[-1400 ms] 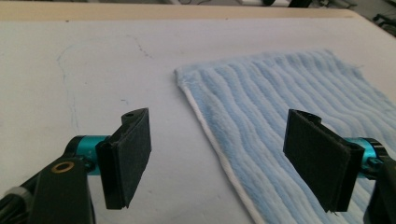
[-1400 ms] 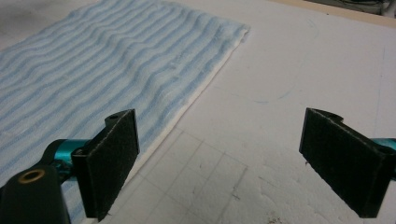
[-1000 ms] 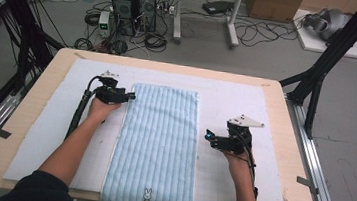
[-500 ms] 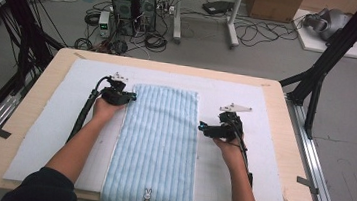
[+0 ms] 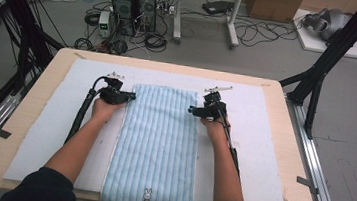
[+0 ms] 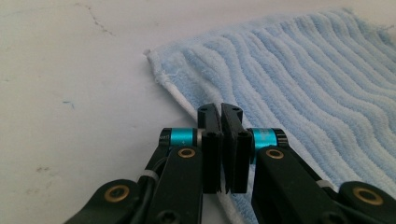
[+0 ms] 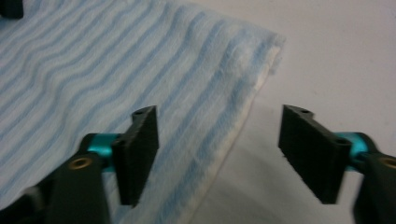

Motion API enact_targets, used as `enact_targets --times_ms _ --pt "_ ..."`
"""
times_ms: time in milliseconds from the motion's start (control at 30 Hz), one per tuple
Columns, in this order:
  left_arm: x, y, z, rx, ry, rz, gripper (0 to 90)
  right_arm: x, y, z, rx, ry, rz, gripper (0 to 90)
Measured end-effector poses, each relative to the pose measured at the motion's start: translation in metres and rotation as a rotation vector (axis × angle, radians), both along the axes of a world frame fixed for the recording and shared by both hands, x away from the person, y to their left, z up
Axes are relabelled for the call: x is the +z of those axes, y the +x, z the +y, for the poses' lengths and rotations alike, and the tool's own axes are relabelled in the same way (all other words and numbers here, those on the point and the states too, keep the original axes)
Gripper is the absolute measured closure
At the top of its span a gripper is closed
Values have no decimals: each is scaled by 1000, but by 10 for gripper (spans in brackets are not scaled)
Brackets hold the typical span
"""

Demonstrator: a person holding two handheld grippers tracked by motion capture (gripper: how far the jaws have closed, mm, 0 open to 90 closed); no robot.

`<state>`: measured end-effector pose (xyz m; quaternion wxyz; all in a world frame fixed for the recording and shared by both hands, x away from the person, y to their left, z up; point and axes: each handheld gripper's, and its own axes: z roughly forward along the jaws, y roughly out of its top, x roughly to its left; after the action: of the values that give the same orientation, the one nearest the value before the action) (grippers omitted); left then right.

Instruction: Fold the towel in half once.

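Note:
A light blue striped towel [image 5: 159, 144] lies flat down the middle of the white mat, a small rabbit picture at its near end. My left gripper [image 5: 131, 95] sits at the towel's far left edge. In the left gripper view its jaws [image 6: 222, 109] are pressed together right on the white hem of the towel [image 6: 303, 79]. My right gripper [image 5: 190, 110] is at the far right edge. Its jaws [image 7: 218, 114] have just been closing and stand apart astride the towel's hem [image 7: 238, 126], with no pad pressing on it.
The white mat [image 5: 261, 154] covers most of the wooden table [image 5: 292, 142]. Bare mat lies on both sides of the towel and beyond its far end. Past the table's far edge, computer cases and cables stand on the floor.
My right hand has slid away from me along the towel's right edge, toward its far corner, and its jaws are narrower. My left jaws have shut at the left edge.

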<state>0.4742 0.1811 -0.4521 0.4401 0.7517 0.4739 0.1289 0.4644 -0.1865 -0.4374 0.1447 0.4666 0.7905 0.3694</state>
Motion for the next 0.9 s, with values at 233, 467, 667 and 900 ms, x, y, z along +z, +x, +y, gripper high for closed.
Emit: enact_targets --times_ms 233,467,667,900 --pt "0 1 2 6 -15 13 866 -2 5 8 -2 -97 -4 831" --pt "8 6 8 65 -109 -46 870 9 14 13 -32 -101 -63 873" --pt "17 1 14 33 -148 -70 869 14 9 8 -26 -35 -79 871" --pt "24 -19 18 -6 -160 -111 869 18 -7 5 18 -8 -106 870"
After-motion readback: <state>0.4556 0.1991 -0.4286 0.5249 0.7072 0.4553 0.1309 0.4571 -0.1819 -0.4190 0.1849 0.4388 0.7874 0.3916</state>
